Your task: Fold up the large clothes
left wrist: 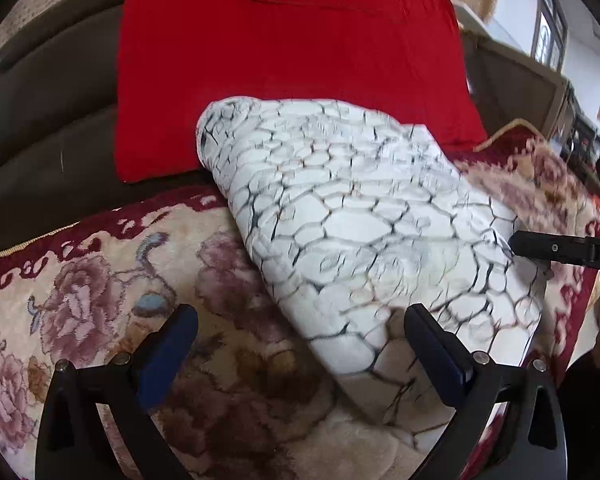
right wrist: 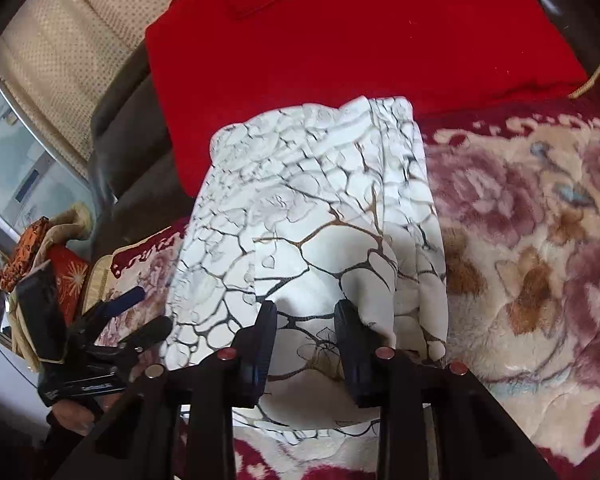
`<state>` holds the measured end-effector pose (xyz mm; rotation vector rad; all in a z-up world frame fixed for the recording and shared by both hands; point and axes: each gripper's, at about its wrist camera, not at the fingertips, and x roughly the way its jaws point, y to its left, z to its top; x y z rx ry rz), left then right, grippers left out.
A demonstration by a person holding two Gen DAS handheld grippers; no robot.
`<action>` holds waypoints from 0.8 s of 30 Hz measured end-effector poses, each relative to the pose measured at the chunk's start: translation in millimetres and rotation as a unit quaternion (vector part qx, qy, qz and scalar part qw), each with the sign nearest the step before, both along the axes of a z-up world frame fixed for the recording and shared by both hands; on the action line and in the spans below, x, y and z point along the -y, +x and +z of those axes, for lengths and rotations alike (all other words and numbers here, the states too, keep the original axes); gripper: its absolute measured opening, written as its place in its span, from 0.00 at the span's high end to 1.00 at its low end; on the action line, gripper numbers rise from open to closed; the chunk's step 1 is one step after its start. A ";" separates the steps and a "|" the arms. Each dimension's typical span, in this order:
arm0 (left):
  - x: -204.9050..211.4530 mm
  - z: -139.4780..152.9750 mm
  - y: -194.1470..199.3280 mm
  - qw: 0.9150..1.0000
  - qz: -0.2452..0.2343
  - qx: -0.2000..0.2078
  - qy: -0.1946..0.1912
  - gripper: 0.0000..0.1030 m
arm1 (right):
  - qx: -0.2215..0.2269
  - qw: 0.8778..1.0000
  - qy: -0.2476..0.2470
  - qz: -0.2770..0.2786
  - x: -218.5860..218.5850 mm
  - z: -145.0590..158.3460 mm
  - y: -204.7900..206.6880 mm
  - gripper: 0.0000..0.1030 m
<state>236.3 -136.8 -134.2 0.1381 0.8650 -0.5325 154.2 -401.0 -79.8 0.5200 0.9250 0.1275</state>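
Observation:
A folded white garment with a black and gold crackle print (left wrist: 352, 216) lies on a floral plush blanket (left wrist: 100, 288); it also shows in the right wrist view (right wrist: 312, 208). My left gripper (left wrist: 300, 344) is open, its jaws wide apart over the garment's near left edge, holding nothing. My right gripper (right wrist: 306, 332) has its jaws partly closed around a raised bunch of the garment's near end. Its finger shows at the right in the left wrist view (left wrist: 540, 246). The left gripper shows at the garment's left side in the right wrist view (right wrist: 136, 312).
A red cushion (left wrist: 292, 52) leans behind the garment against a dark sofa back (left wrist: 40, 120); it also shows in the right wrist view (right wrist: 360, 40). A side table with cloths and boxes (right wrist: 40, 256) stands at the far left.

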 end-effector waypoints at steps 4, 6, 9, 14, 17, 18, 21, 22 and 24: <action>-6.6 15.4 4.5 0.998 0.017 0.003 -0.063 0.01 | 0.041 0.999 -0.015 0.000 -2.1 27.6 7.2 0.68; -4.7 13.8 9.8 0.997 0.026 -0.005 -0.070 0.01 | 0.038 0.999 -0.036 -0.006 -5.1 30.7 15.8 0.68; 4.1 -0.6 20.4 0.998 0.040 -0.026 -0.049 0.01 | -0.003 1.000 -0.024 -0.004 -1.4 10.3 34.6 0.68; 15.1 -18.9 28.8 0.997 0.049 -0.054 -0.025 0.01 | -0.024 0.999 -0.035 0.006 -3.3 -2.3 43.2 0.68; 14.0 -9.1 27.0 0.998 0.051 -0.034 -0.027 0.01 | -0.009 0.999 -0.033 0.002 -1.2 14.0 46.9 0.68; 13.4 -6.6 26.9 0.998 0.053 -0.029 -0.030 0.01 | 0.001 0.999 -0.036 0.001 -1.0 21.6 49.9 0.68; 9.3 -2.1 27.4 0.997 0.062 -0.024 -0.049 0.01 | 0.010 0.999 -0.047 -0.005 -1.1 32.4 68.7 0.68; 8.7 -2.2 27.7 0.996 0.064 -0.024 -0.052 0.01 | 0.007 0.999 -0.048 -0.004 -2.6 30.9 74.0 0.68; 8.0 -5.8 31.6 0.996 0.066 -0.034 -0.051 0.01 | -0.018 0.999 -0.050 -0.002 -4.4 16.8 87.0 0.66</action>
